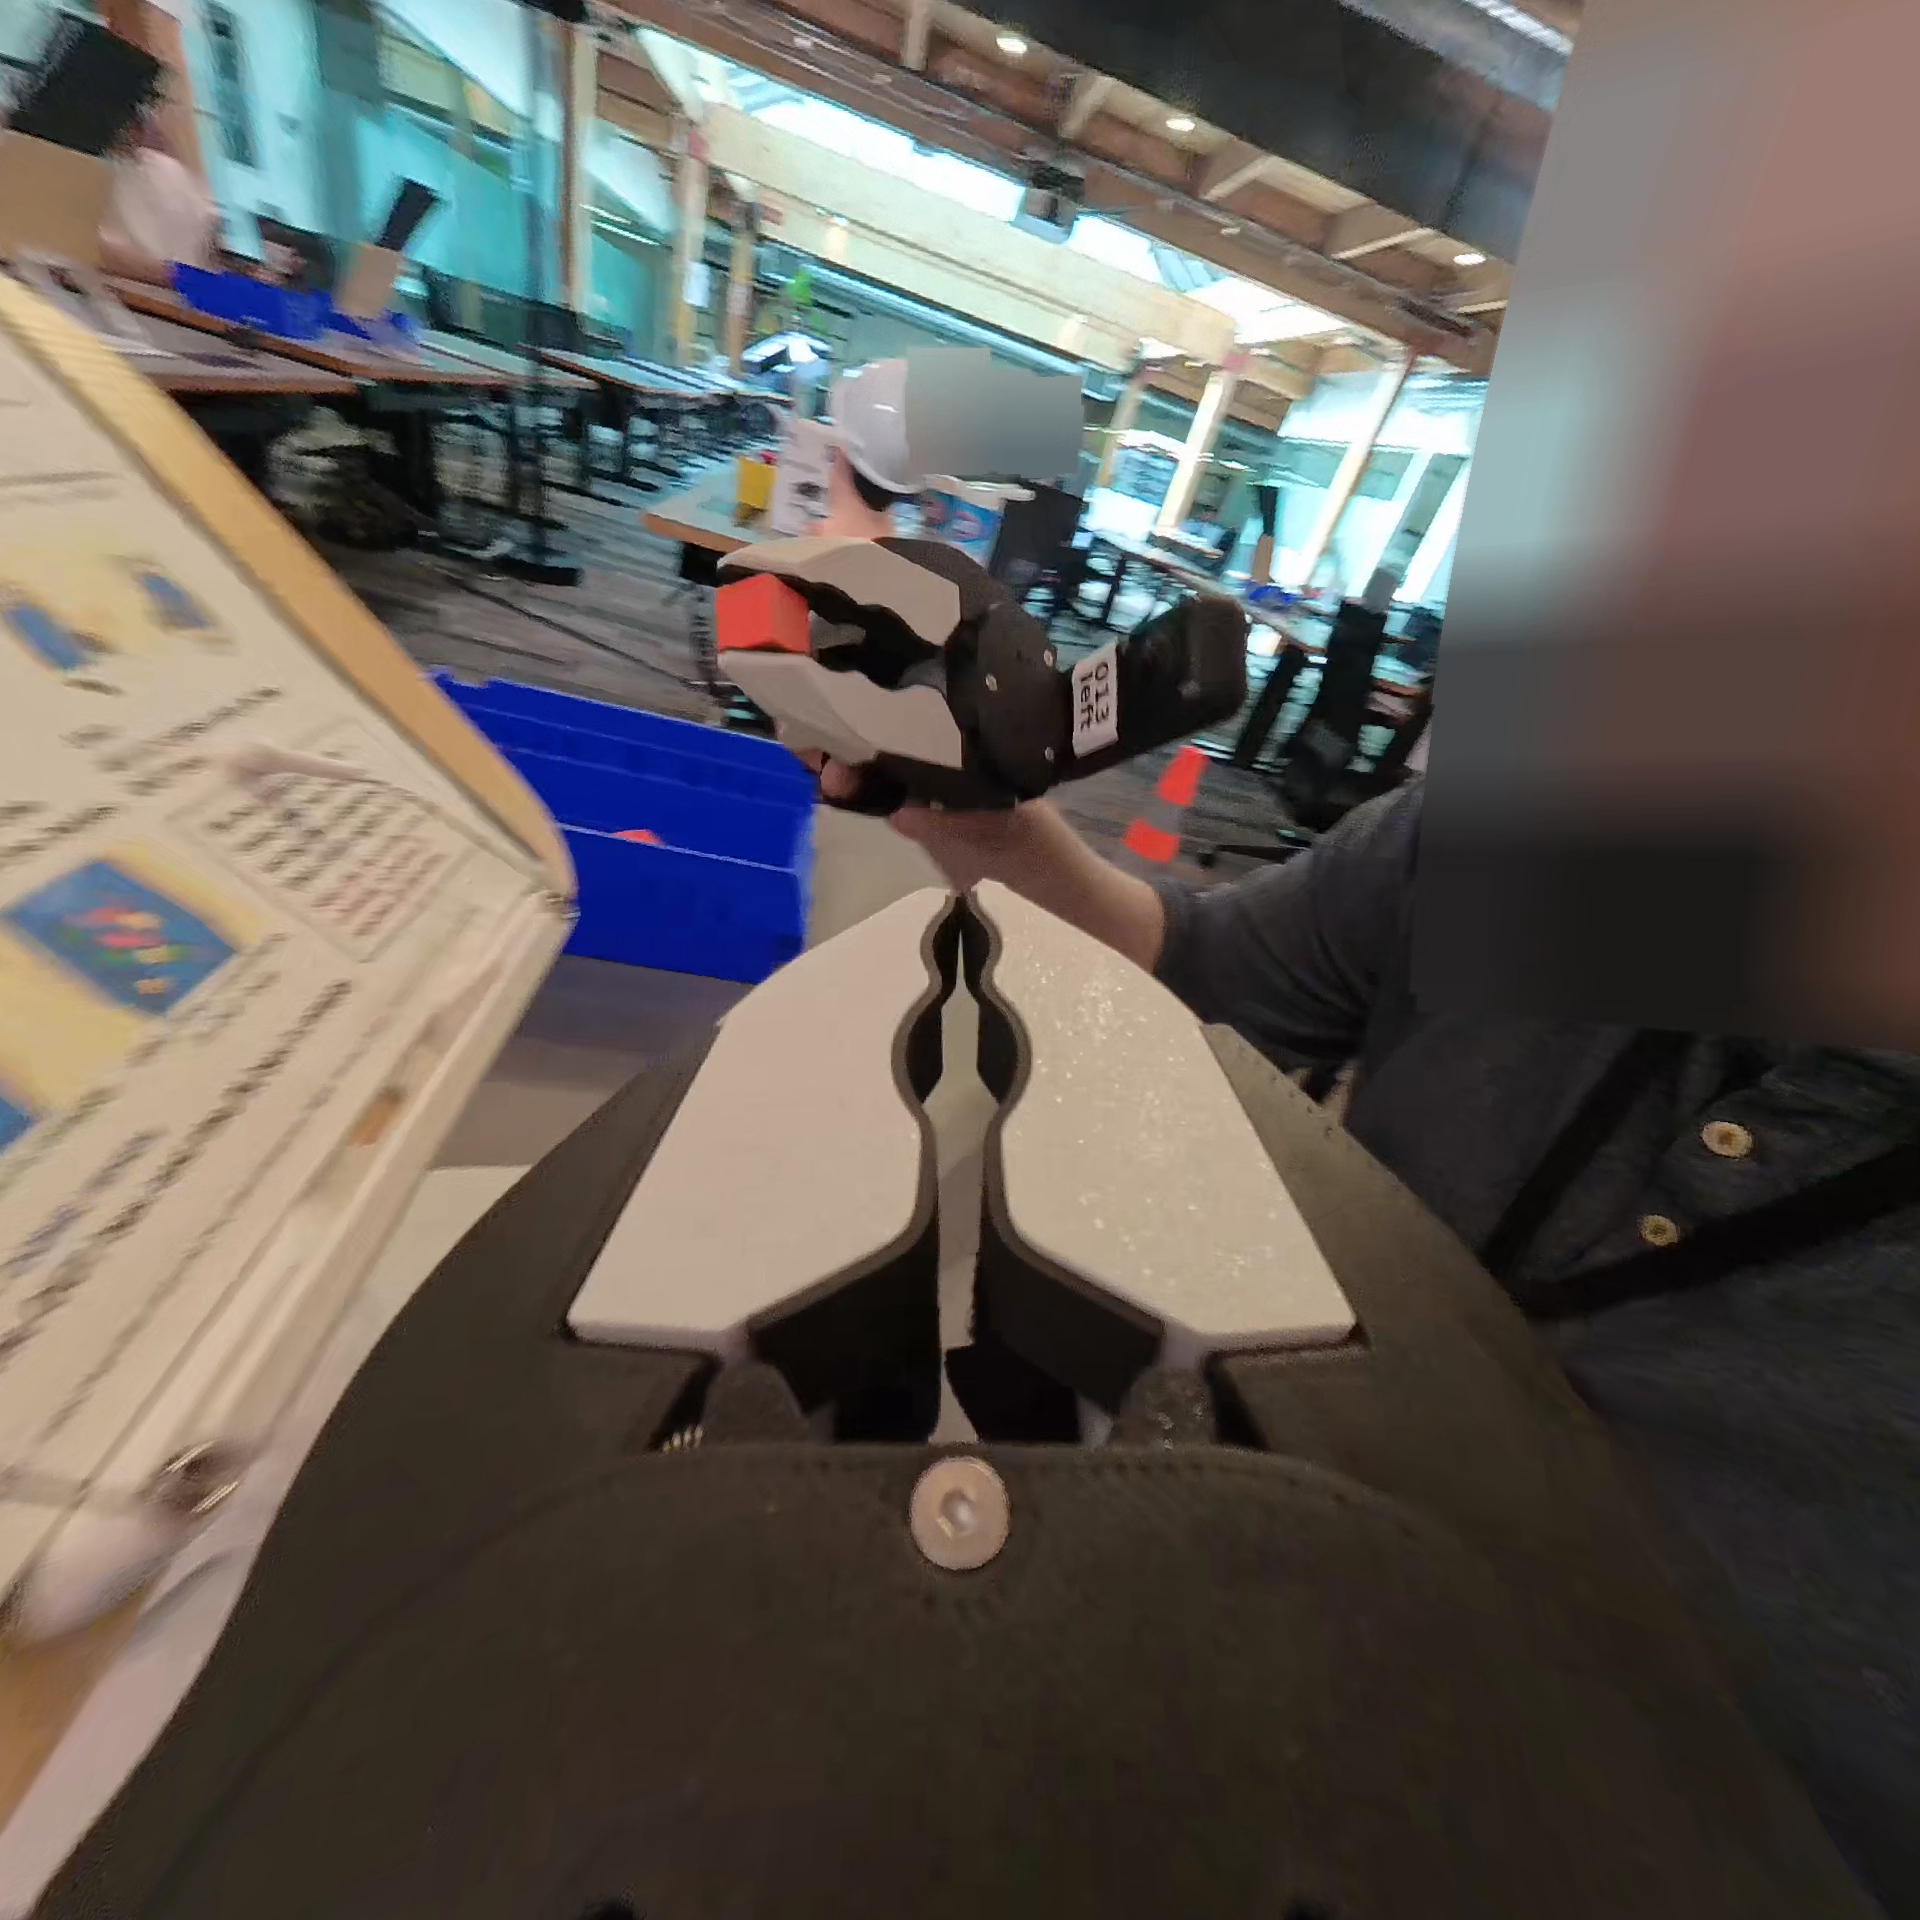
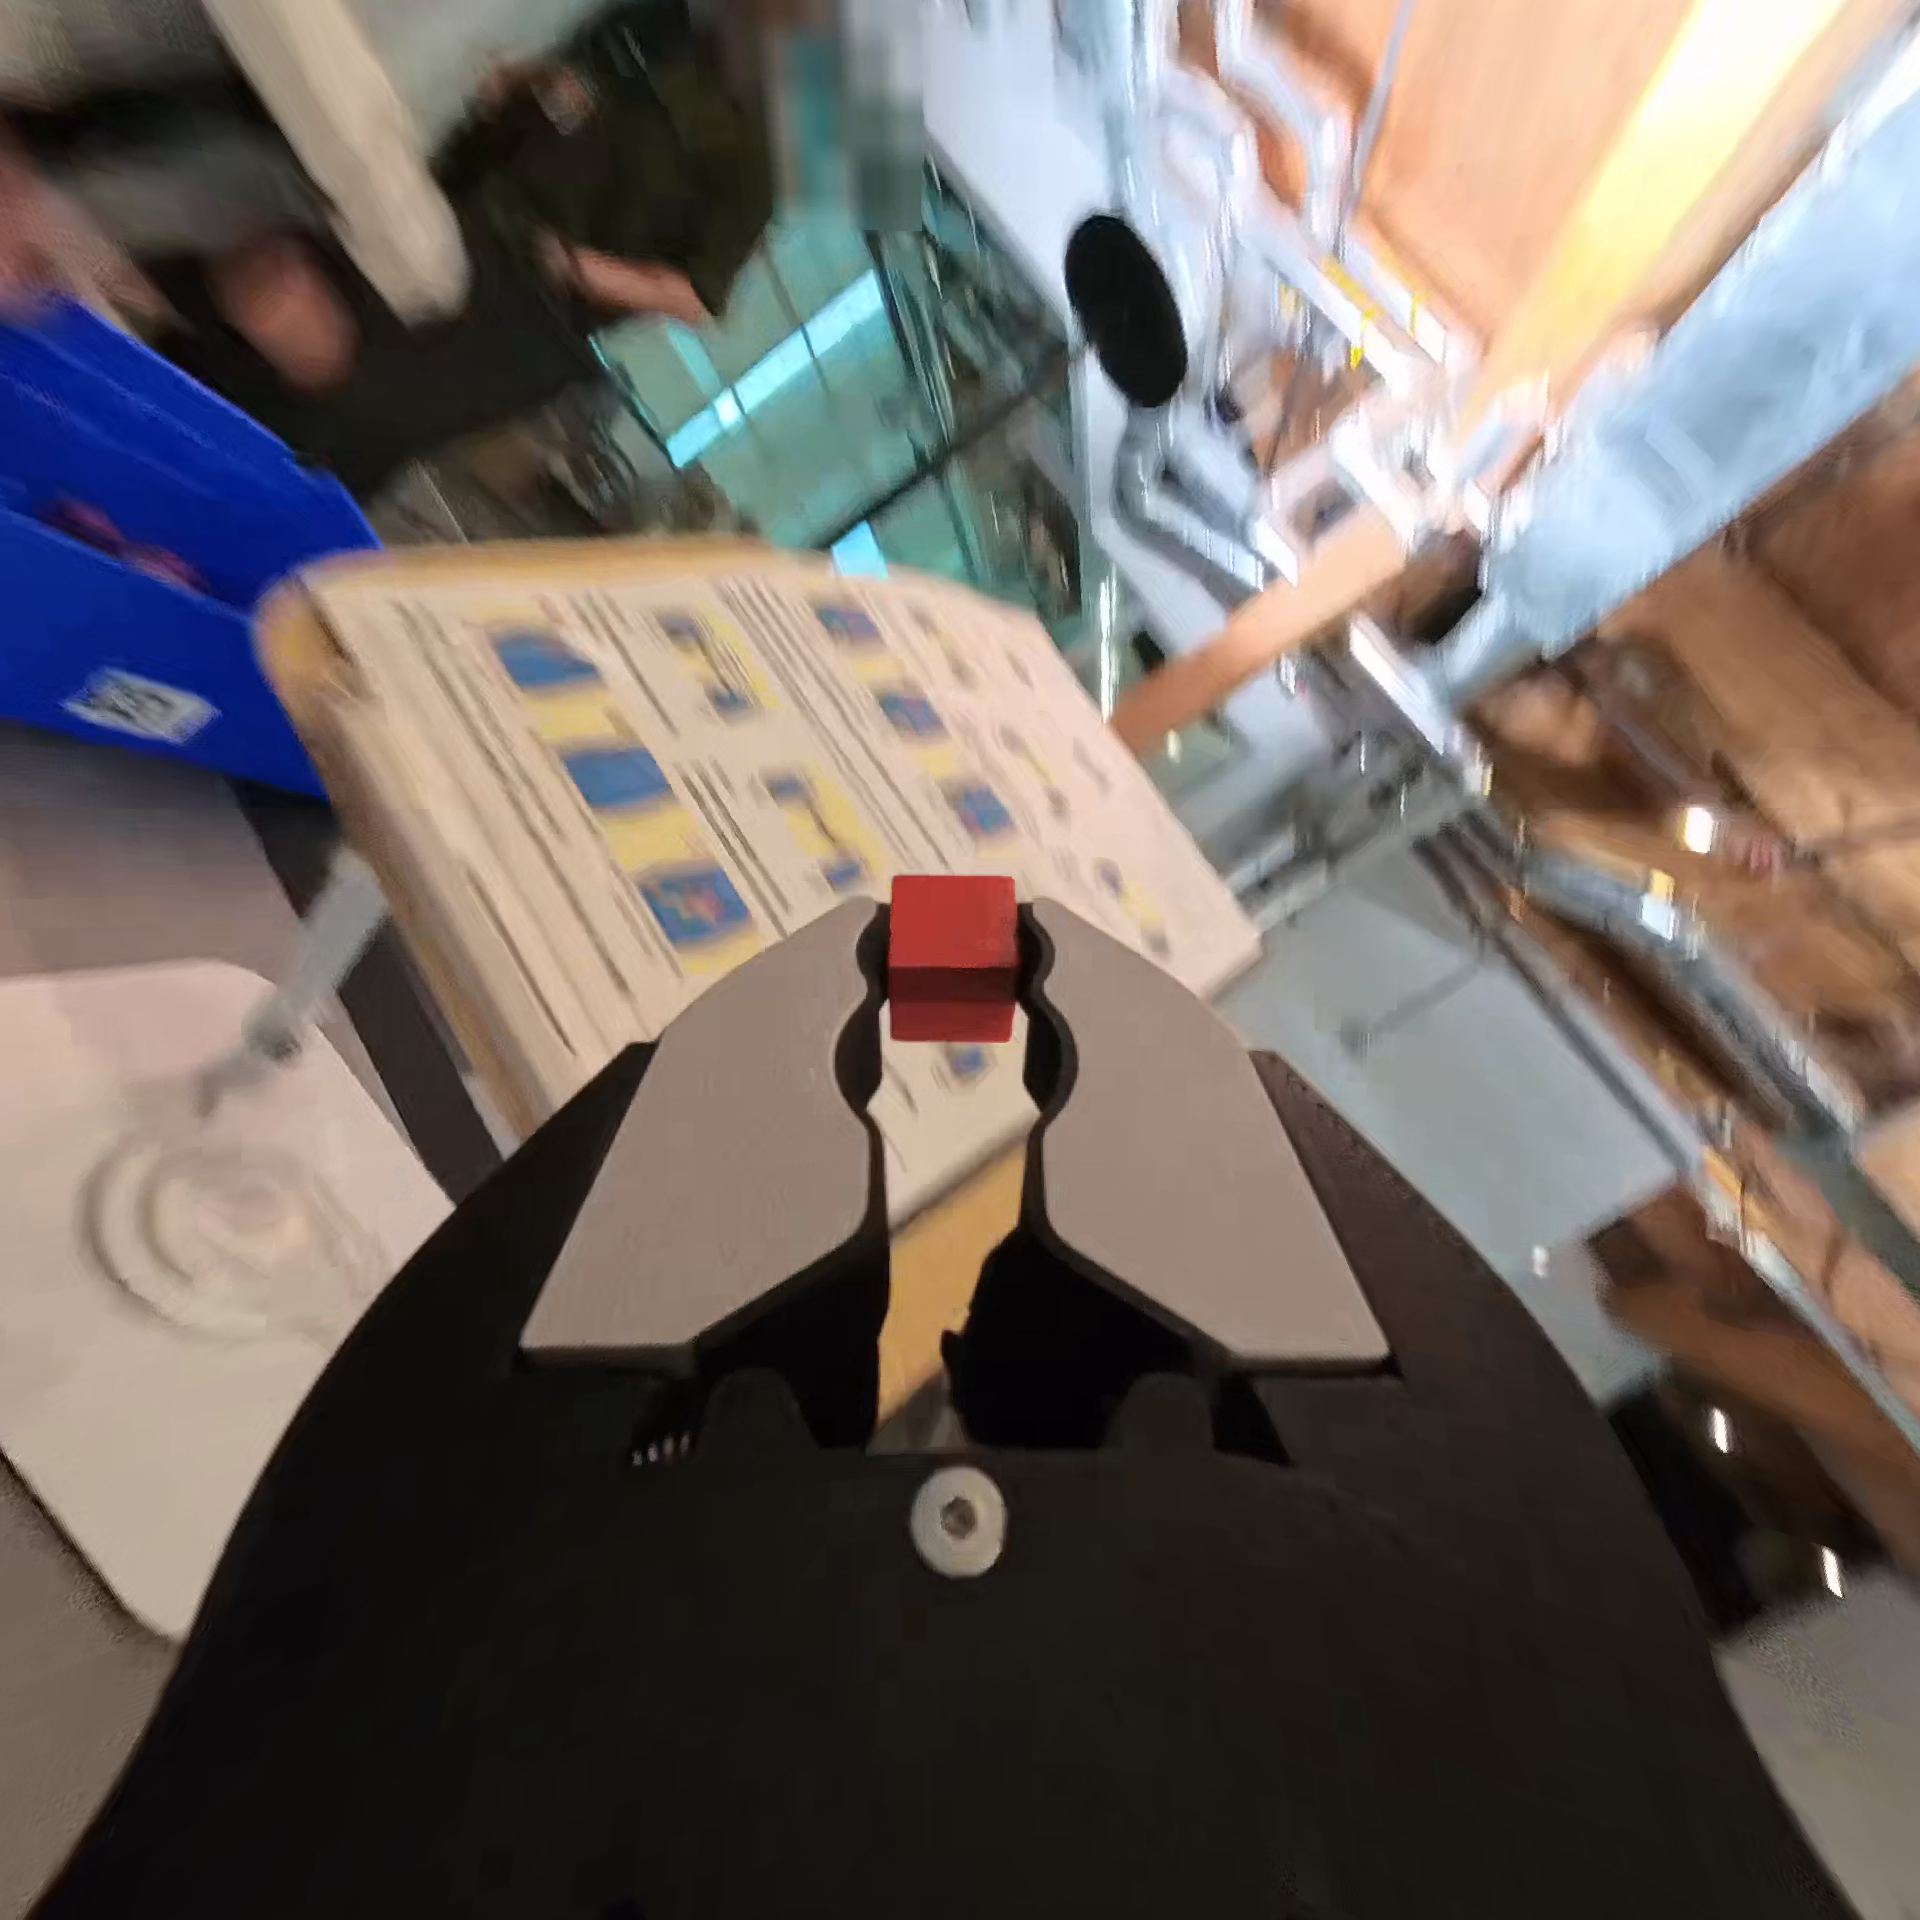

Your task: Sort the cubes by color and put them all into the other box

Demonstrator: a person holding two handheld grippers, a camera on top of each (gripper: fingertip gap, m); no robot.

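In the right wrist view my right gripper (image 2: 953,951) is shut on a red cube (image 2: 951,956); both pads press its sides at the fingertips. The left wrist view shows the same gripper (image 1: 764,629) raised in the air in a person's hand, with the red cube (image 1: 761,613) between its tips. My left gripper (image 1: 961,914) is shut, the pads touch each other and nothing lies between them. A blue bin (image 1: 675,831) stands on the table ahead of it, with something orange-red inside (image 1: 636,834).
A printed instruction board (image 1: 208,883) leans at the left; it also shows in the right wrist view (image 2: 727,769). Another blue bin (image 2: 125,582) is at that view's left. A white mat (image 2: 177,1247) lies on the table. A person's arm and torso (image 1: 1558,1039) fill the right.
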